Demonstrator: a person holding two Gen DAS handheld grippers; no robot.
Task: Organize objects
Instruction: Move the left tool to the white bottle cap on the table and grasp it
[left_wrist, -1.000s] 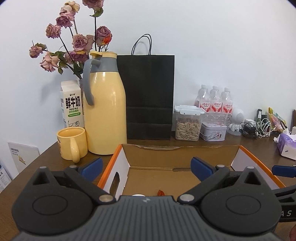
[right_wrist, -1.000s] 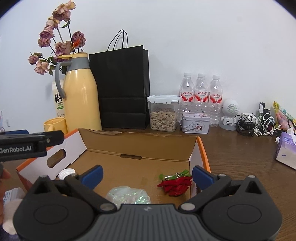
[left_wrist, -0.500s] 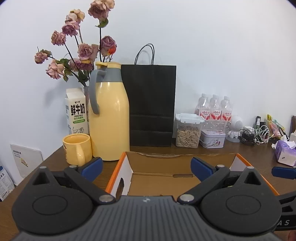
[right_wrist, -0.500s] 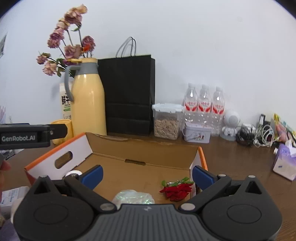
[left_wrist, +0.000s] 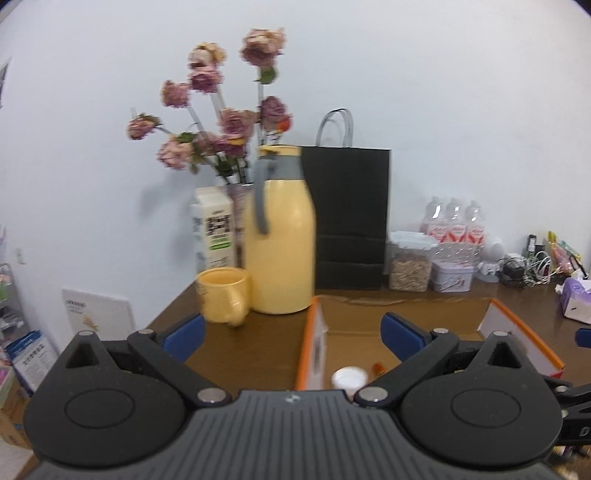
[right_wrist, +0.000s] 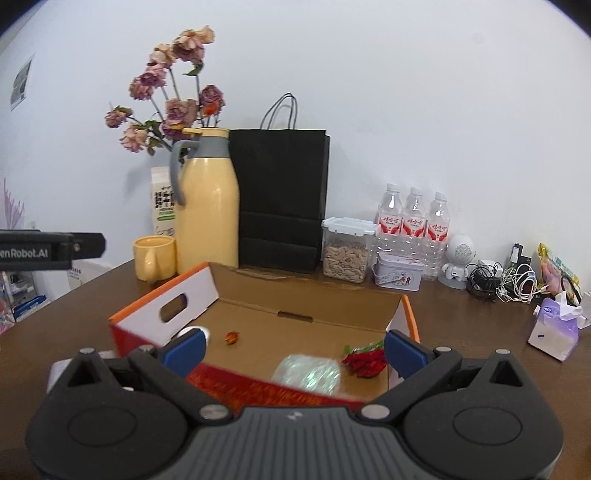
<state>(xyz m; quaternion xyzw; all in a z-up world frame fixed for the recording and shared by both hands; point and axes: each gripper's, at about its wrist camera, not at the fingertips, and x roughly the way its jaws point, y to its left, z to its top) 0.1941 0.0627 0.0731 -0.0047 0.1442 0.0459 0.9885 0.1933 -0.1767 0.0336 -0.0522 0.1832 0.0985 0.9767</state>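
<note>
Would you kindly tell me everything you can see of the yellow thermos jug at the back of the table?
The yellow thermos jug is a tall, smooth, pale-yellow flask, plastic or painted metal by its look, with a grey collar, a grey loop handle on its left side and a yellow lid, shut. It stands upright on the brown table. Just to its left stands the matching yellow mug; a milk carton and dried roses stand behind, and a black paper bag is beside it.

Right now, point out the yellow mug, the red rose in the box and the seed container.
yellow mug (right_wrist: 153, 257), right wrist view, on the front of its body.
red rose (right_wrist: 365, 363), right wrist view, on the red petals.
seed container (right_wrist: 345, 254), right wrist view, on the clear wall over the seeds.
</note>
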